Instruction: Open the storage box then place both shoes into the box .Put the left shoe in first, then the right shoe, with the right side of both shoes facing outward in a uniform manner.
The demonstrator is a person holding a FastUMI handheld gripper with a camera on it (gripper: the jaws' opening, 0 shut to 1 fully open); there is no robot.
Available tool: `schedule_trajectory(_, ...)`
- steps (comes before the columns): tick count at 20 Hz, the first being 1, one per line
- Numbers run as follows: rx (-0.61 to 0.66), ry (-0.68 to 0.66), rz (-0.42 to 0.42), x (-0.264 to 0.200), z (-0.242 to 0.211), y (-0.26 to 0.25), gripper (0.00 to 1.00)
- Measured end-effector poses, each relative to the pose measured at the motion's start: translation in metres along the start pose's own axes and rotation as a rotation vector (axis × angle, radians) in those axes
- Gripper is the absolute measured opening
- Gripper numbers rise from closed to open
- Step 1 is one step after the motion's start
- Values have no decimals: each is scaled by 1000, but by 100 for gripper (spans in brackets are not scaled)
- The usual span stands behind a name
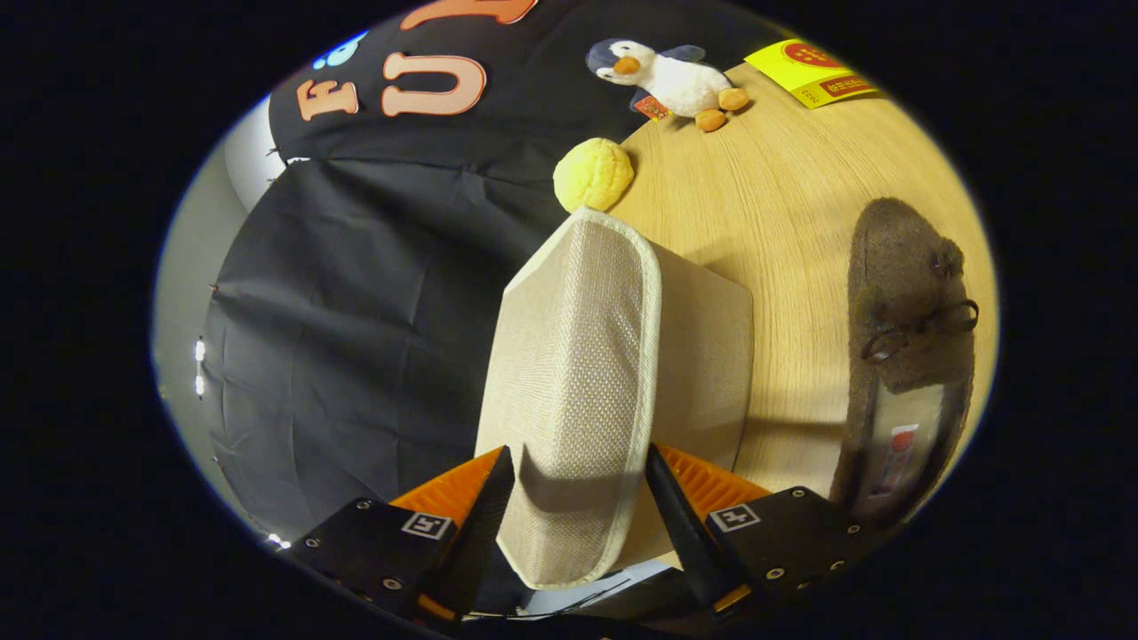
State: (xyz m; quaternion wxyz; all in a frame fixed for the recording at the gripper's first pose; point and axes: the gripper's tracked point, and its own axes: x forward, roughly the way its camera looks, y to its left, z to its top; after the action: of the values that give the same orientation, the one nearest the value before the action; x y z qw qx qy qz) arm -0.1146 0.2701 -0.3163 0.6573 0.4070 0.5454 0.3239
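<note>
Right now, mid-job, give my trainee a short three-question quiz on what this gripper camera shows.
1. True or false: the gripper has the beige fabric lid flap of the storage box between its fingers.
2. Which lies on the wooden table beside the box? A) a brown furry loafer B) a white trainer C) a black boot
3. Fill in: beyond the box sits a yellow bun-shaped toy, and farther off a plush ____.

Key: 1 true; 2 A; 3 penguin
</note>
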Motion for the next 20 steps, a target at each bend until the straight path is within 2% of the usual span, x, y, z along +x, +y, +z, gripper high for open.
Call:
schedule_trajectory(3,-4,-25,37,-20,7,16,74)
schedule_trajectory(6,-24,-58,89,-34,17,41,66)
schedule_trajectory(8,-59,-71,108,-38,19,60,57)
schedule_trajectory(9,-71,-72,126,-39,20,73,50)
schedule_trajectory(13,-154,-109,182,-35,27,133,32)
schedule_trajectory(15,-198,-122,204,-25,30,165,25)
schedule_trajectory(20,-294,-99,248,19,25,229,18)
